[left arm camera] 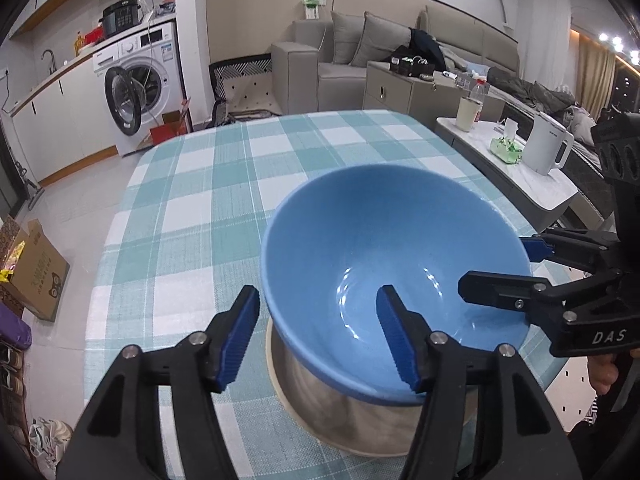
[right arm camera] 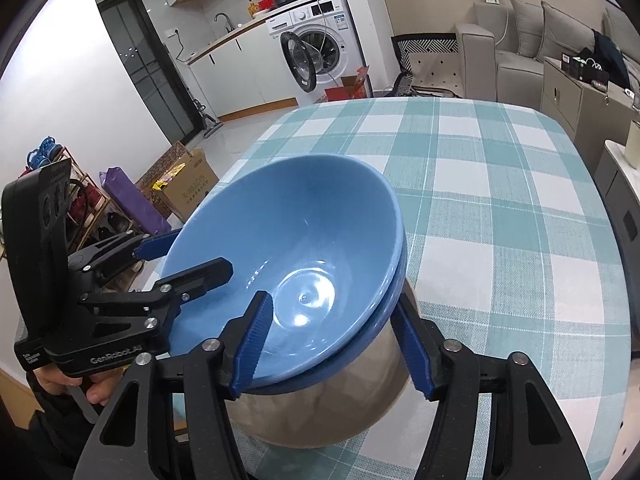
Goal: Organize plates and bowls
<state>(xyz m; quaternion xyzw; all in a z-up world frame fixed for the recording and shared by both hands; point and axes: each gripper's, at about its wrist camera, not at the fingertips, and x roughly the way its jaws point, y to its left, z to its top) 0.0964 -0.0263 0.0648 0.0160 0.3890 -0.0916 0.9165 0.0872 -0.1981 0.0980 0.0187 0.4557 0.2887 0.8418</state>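
Observation:
A blue bowl sits tilted on top of other nested bowls: a second blue rim shows just under it, and a shiny grey bowl is at the bottom, resting on the checked tablecloth. My left gripper is open, its fingers astride the near rim of the blue bowl, one inside and one outside. My right gripper is open too, straddling the rim on the opposite side. In the left wrist view the right gripper shows at the bowl's right rim. In the right wrist view the left gripper shows at its left rim.
The table carries a teal and white checked cloth. A side table with a white kettle, a cup and a tissue pack stands right of it. Cardboard boxes lie on the floor to the left. A washing machine and a sofa are behind.

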